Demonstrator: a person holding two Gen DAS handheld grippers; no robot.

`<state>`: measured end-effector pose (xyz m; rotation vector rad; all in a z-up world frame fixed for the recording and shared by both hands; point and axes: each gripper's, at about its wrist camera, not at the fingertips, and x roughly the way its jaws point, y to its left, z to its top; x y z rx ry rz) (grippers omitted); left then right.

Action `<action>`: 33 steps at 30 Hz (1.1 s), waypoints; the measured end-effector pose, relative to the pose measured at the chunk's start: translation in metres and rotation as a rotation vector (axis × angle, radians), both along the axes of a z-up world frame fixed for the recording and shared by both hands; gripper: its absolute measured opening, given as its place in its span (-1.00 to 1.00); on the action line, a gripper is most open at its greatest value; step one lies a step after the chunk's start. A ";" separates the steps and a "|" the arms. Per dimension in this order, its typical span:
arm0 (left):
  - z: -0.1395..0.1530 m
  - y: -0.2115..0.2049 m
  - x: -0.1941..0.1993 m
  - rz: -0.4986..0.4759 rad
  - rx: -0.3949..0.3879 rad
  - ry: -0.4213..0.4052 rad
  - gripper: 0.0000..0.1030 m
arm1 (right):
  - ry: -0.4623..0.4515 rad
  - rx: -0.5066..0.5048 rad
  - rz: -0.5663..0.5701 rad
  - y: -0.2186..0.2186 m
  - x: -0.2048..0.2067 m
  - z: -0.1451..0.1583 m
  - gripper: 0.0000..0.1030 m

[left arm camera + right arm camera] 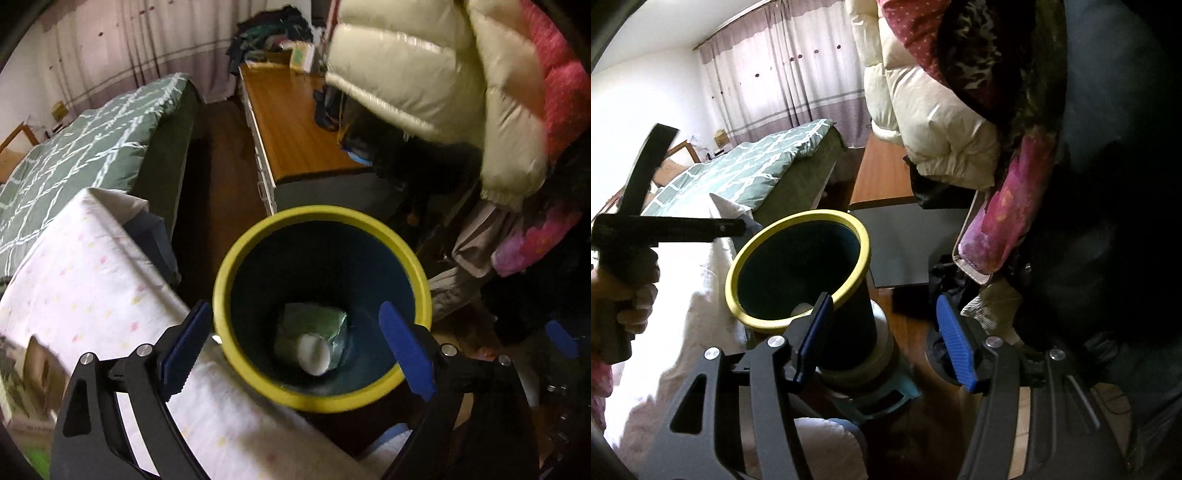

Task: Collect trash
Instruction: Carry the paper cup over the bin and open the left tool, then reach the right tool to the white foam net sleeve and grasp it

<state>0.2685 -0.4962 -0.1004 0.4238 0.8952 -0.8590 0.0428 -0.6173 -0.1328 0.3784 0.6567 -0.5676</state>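
A dark trash bin with a yellow rim [421,275] stands beside the bed; it also shows in the right wrist view [862,236]. Inside it lie a green wrapper [314,319] and a white cup [314,354]. My left gripper [295,347] is open and empty, held right above the bin's mouth. My right gripper [884,339] is open and empty, to the right of the bin and above the floor. The left gripper's handle [624,254], held by a hand, shows at the left of the right wrist view.
A white dotted sheet [92,288] covers the bed edge left of the bin. A green quilt [85,147] lies beyond. A wooden desk [295,129] stands behind the bin. Hanging coats [424,74] and clothes crowd the right side.
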 end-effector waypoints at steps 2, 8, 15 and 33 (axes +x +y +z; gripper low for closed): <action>0.015 0.026 -0.007 0.020 -0.037 -0.012 0.75 | 0.000 -0.003 0.014 0.005 0.003 0.001 0.11; 0.060 0.134 -0.040 0.142 -0.139 -0.072 0.83 | 0.000 -0.002 0.096 0.032 0.021 0.003 0.17; 0.080 0.289 -0.077 0.383 -0.208 -0.137 0.85 | 0.009 -0.012 0.253 0.089 0.052 0.005 0.17; 0.070 0.518 -0.151 0.848 -0.185 -0.256 0.87 | -0.010 -0.037 0.962 0.326 0.147 0.022 0.17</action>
